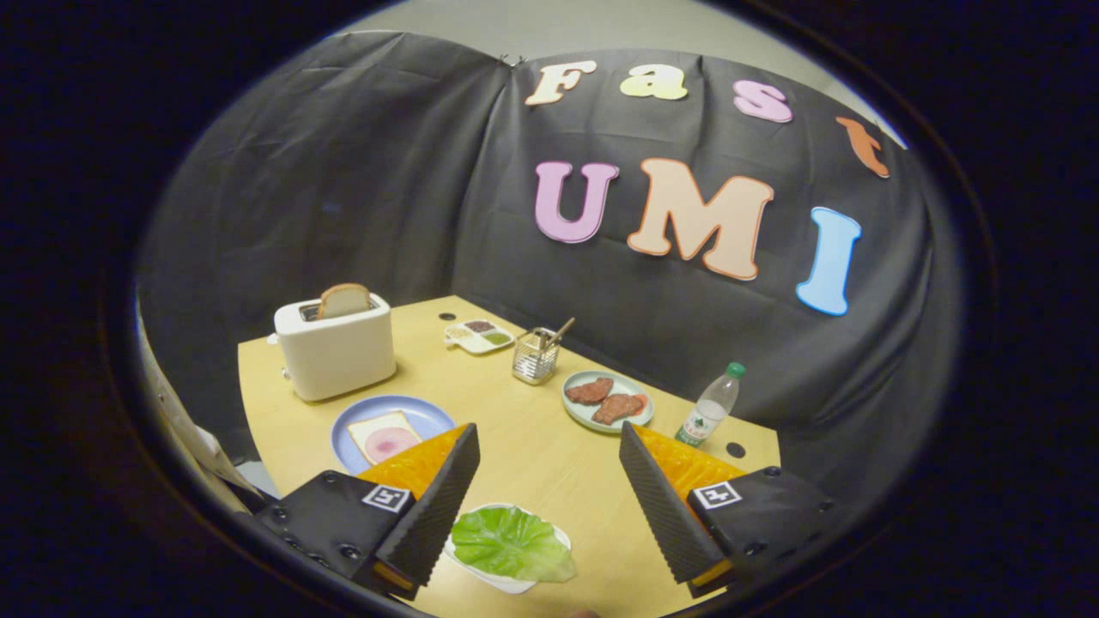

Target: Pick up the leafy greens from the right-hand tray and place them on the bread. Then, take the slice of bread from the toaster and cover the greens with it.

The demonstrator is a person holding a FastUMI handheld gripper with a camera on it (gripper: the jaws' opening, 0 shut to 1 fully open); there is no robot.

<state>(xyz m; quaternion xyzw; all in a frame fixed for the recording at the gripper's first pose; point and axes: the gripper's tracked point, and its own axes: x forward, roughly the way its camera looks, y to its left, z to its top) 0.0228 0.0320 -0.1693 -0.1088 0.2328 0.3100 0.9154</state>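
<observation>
A: In the gripper view, how does the tool (549, 481) stand?

B: Spread wide, nothing between its fingers (442, 506). It hangs above the tabletop (532, 446), likely lining up for the pick.

A: And the leafy greens (511, 542)?

B: Low between the fingers, nearer the left one, lying in a white tray (506, 584).

A: Where must they go?

B: On the bread (384, 436) with its pink slice, on the blue plate (429, 414) just beyond the left finger. Farther off, the toaster (335, 354) holds the second slice of bread (344, 300) upright, ready for covering.
</observation>
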